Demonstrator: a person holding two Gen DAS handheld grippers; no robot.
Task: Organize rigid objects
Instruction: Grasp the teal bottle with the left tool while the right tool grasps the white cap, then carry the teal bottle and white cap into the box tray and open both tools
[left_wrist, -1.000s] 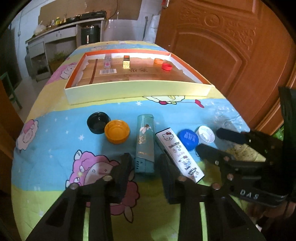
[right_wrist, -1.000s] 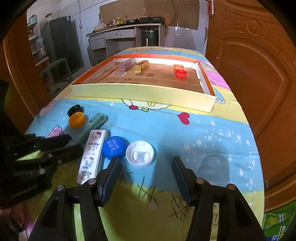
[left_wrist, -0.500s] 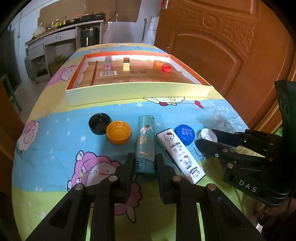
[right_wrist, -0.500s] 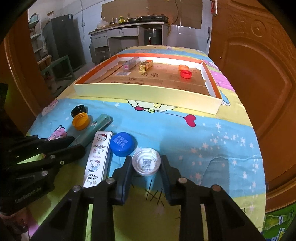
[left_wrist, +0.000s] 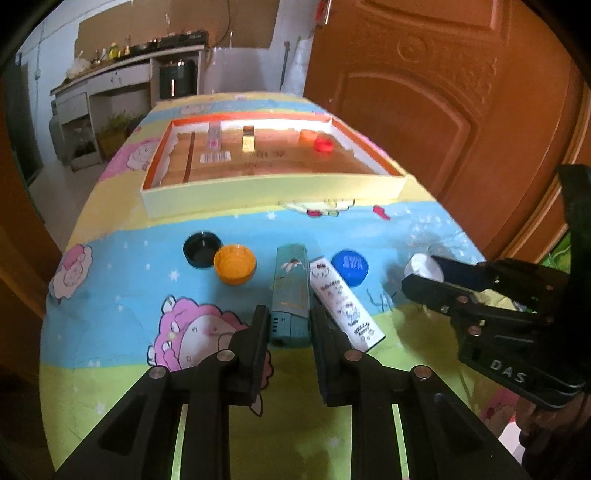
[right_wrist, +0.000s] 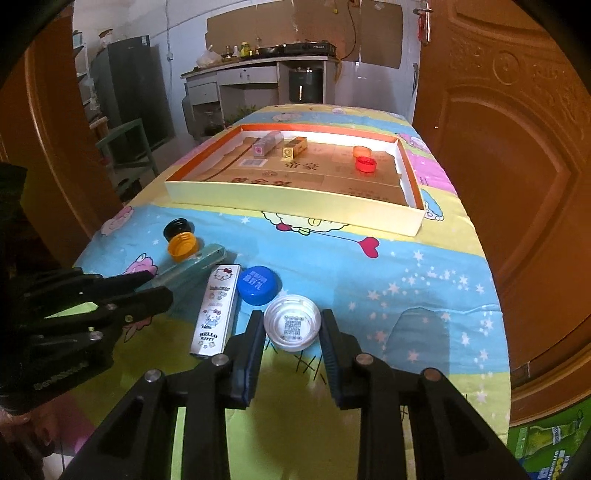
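Observation:
A long teal box (left_wrist: 290, 284) lies on the cartoon tablecloth, and my left gripper (left_wrist: 290, 325) is shut on its near end. Beside it lies a white Hello Kitty box (left_wrist: 343, 302) with a blue cap (left_wrist: 350, 266) at its far end. My right gripper (right_wrist: 292, 328) is shut on a white cap (right_wrist: 292, 322) with a QR code inside, held just above the cloth. An orange cap (left_wrist: 234, 264) and a black cap (left_wrist: 202, 249) sit to the left. The shallow cream tray (right_wrist: 288, 205) lies further back.
The tray holds a red cap (right_wrist: 365, 164), an orange cap (right_wrist: 361, 150), a pink-ended box (right_wrist: 267, 144) and a gold box (right_wrist: 294, 147). A wooden door stands close on the right. The table edge drops off at left and right.
My right jaws, wide open a second ago, have closed on the white cap and risen a little. My left jaws have closed onto the teal box's end.

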